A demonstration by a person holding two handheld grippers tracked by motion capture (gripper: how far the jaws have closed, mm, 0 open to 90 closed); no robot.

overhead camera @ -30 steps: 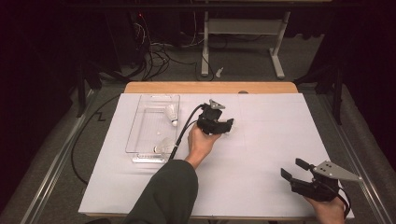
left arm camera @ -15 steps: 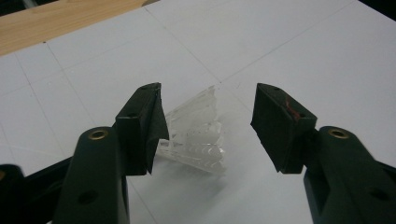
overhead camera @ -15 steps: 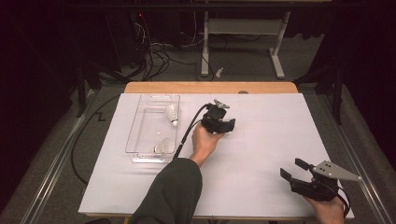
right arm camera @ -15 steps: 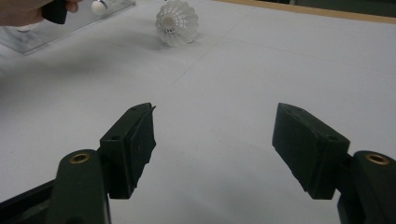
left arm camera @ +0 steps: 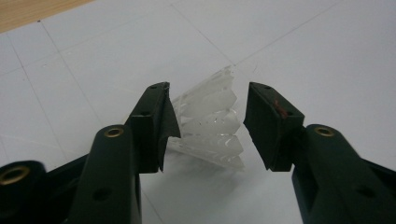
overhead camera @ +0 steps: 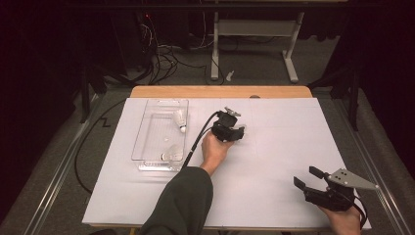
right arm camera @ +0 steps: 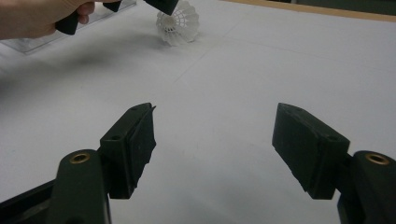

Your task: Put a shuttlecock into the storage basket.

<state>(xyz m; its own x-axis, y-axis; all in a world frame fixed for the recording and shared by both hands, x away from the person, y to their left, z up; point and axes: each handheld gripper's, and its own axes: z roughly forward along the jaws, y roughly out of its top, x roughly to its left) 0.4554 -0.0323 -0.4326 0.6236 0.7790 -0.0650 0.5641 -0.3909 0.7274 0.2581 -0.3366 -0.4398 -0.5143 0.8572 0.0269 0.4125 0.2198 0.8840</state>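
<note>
Your left gripper point(left arm camera: 205, 126) was down over the loose shuttlecock point(left arm camera: 212, 126), which lay on its side on the white surface point(overhead camera: 274, 147) just right of centre in the high view. In the left gripper view the plastic skirt sat right between the fingers point(left arm camera: 152, 123), with its long axis running across the gap at a slant, wide end toward the upper right of the frame. Those fingers had just been closing, but there was a sliver of daylight on the right side, so I'd say you weren't pinching it yet.

Your right gripper point(overhead camera: 306, 180) sat at the lower right, well apart from the shuttlecock, fingers spread wide with nothing between them. So the left hand was the nearer one.

The clear tray point(overhead camera: 142, 147) at the upper left held two more shuttlecocks point(overhead camera: 180, 119). Beyond the surface the room was dark, with cables on the floor and a table frame point(overhead camera: 252, 44) at the top.
</note>
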